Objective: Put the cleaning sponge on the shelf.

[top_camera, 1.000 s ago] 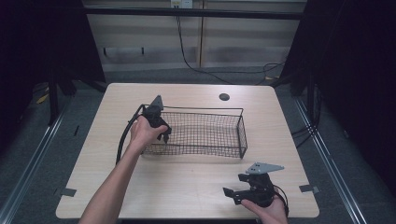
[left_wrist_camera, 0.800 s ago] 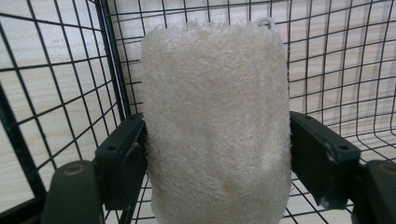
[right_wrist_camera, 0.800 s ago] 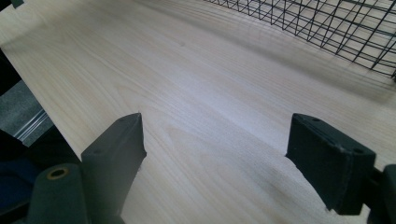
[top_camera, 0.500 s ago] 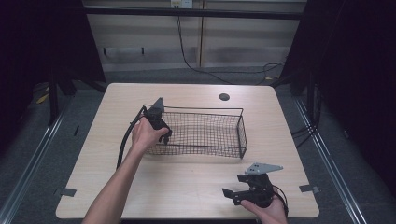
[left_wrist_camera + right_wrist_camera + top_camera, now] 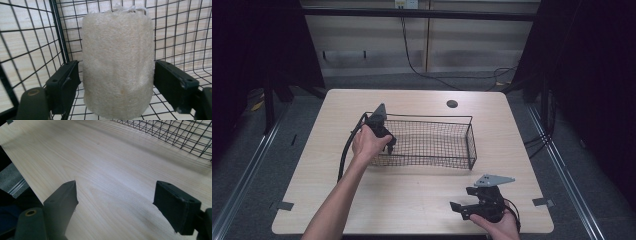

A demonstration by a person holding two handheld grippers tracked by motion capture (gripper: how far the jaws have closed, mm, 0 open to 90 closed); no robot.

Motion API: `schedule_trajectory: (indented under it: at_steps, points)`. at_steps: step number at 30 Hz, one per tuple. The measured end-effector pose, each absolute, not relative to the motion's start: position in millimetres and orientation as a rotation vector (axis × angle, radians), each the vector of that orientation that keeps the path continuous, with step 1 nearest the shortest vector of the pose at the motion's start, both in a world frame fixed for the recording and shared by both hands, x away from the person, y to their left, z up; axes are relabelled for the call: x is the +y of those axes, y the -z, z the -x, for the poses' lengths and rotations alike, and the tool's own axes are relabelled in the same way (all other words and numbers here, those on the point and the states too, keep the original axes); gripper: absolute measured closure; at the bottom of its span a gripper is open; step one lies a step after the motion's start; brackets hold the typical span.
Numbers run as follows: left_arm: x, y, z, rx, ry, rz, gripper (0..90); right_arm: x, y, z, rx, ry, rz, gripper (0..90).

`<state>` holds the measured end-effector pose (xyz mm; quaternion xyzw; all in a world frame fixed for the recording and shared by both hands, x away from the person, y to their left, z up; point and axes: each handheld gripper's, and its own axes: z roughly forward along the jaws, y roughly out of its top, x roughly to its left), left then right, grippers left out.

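1. Right gripper sits at the near right edge of the surface, held low in the right hand, jaws spread wide with nothing between them. The right gripper view shows bare pale wood grain under the jaws.
2. Open room: a wide strip of bare surface runs between the right gripper and the near wall of the basket. The two are well apart.
3. Left forearm comes in from the near left, and the left hand is at the basket's left end.
4. Left gripper is dipped inside the basket at its left end. The loofah stands between the jaws: pale beige, fibrous, roughly cylindrical, with a white string knot on top. The left jaw is at its side, a narrow gap shows at the right jaw, so it looks open around it, not clamped; contact on the left is hard to judge.
5. Basket: black wire grid, rectangular, shallow, mid-surface. The mesh wall is just behind and to the left of the loofah, so it's tight there; the rest of the basket to the right is open.
6. Far side: a small dark round grommet near the far edge.
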<state>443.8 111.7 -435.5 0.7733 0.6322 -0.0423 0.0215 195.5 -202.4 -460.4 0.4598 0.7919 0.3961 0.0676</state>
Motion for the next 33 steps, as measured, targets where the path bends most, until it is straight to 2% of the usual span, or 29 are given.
schedule_trajectory:
  at_steps: [9,11,19,33]
  points:
    - [112.7,431.1,-441.5,1.945,0.124,-2.387,18.4,-202.6,460.5,-195.8,2.381,-1.193,-1.391,18.3]
    - [112.8,427.8,-439.5,1.896,0.161,-2.401,18.3,-202.6,460.3,-195.7,2.381,-1.193,-1.390,18.3]
    - [117.4,419.7,-436.9,1.852,0.164,-2.405,18.4,-202.7,460.1,-195.8,2.378,-1.190,-1.397,18.2]
    - [133.8,400.3,-432.2,1.764,0.154,-2.330,18.3,-202.0,460.7,-196.5,2.381,-1.189,-1.395,18.2]
